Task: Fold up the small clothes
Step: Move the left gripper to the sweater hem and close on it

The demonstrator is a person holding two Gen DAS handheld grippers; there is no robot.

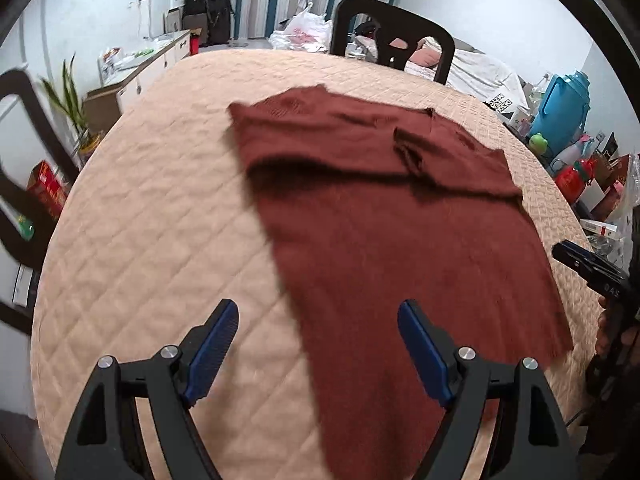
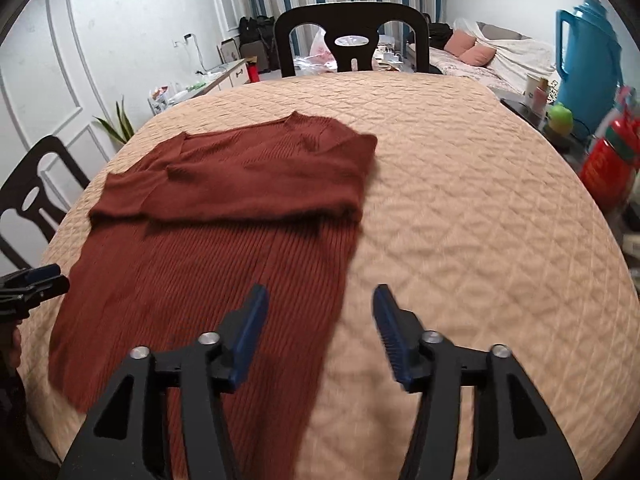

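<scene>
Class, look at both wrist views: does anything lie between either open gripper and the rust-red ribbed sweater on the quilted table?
Nothing visible does. The left gripper and right gripper hover open over the rust-red ribbed sweater's near edge.

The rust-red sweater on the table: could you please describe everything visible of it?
The sweater is a rust-red ribbed knit, lying flat on the quilted beige table cover. Its sleeves are folded across the chest, collar at the far end, hem nearest the cameras. Both grippers, left and right, hover open over its near corners, neither gripping it.
</scene>
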